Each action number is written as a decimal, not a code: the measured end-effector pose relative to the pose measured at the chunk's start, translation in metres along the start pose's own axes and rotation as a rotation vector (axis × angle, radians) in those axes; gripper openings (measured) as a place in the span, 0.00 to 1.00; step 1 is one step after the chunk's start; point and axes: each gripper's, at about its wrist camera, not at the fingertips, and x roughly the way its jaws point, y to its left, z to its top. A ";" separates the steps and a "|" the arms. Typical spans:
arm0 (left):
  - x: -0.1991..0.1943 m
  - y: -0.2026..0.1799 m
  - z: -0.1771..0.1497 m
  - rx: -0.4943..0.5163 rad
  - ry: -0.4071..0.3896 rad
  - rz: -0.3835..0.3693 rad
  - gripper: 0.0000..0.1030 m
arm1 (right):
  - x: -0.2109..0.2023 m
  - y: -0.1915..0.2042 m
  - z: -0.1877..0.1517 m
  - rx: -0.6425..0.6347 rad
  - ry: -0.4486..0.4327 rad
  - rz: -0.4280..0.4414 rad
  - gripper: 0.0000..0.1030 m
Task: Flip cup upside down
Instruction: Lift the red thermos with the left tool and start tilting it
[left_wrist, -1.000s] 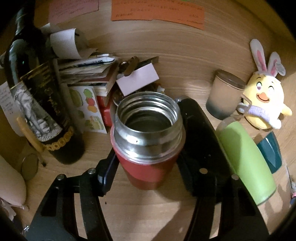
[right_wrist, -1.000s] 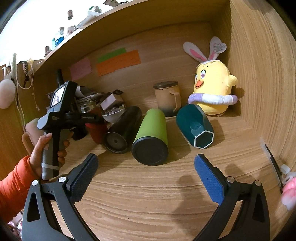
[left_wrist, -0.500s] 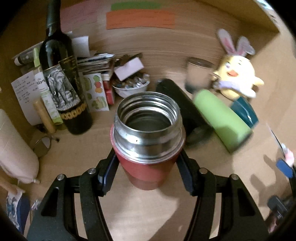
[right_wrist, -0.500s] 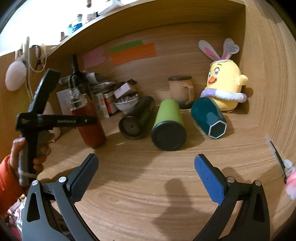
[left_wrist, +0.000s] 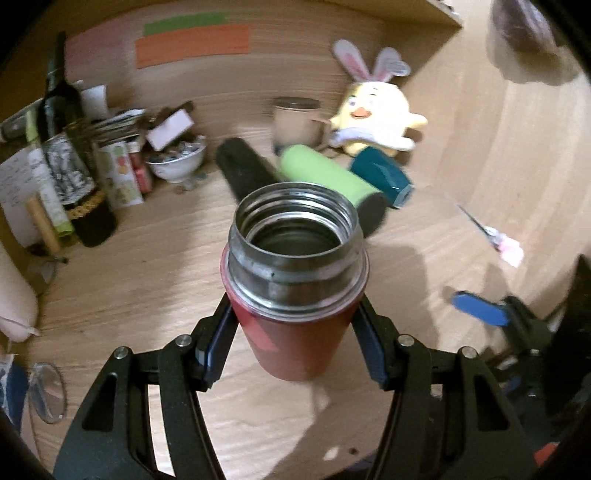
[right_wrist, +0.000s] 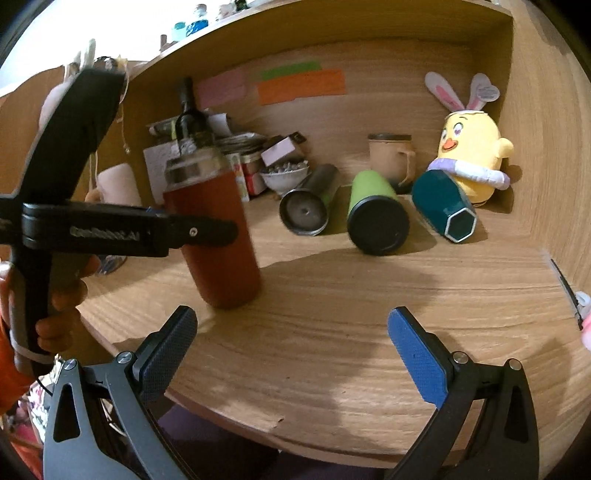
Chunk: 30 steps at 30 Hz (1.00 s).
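The red cup (left_wrist: 295, 321) has a steel threaded mouth and no lid. My left gripper (left_wrist: 293, 334) is shut on its red body, mouth up. In the right wrist view the cup (right_wrist: 218, 236) is tilted slightly and its base is just above or on the wooden desk (right_wrist: 332, 332), near the front left; I cannot tell if it touches. My right gripper (right_wrist: 291, 350) is open and empty over the desk's front edge, to the right of the cup. Its blue pad (left_wrist: 476, 308) shows in the left wrist view.
A black tumbler (right_wrist: 308, 205), a green tumbler (right_wrist: 375, 210) and a teal cup (right_wrist: 443, 206) lie on their sides at the back. Behind them are a beige mug (right_wrist: 391, 157) and a yellow plush chick (right_wrist: 469, 155). A wine bottle (right_wrist: 190, 118), books and a bowl (right_wrist: 284, 177) crowd the back left.
My left gripper has carried the red cup away from the back clutter toward the desk's front, closer to my right gripper. The right gripper has stayed open and nearly still.
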 end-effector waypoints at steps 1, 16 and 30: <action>-0.001 -0.002 -0.001 0.009 -0.001 -0.006 0.59 | 0.002 0.002 -0.001 -0.007 0.004 0.005 1.00; -0.007 0.017 -0.004 -0.026 -0.003 -0.189 0.59 | 0.056 0.029 0.009 -0.094 0.054 0.132 0.79; -0.005 0.033 -0.007 -0.073 0.000 -0.300 0.61 | 0.064 0.043 0.015 -0.108 0.062 0.181 0.61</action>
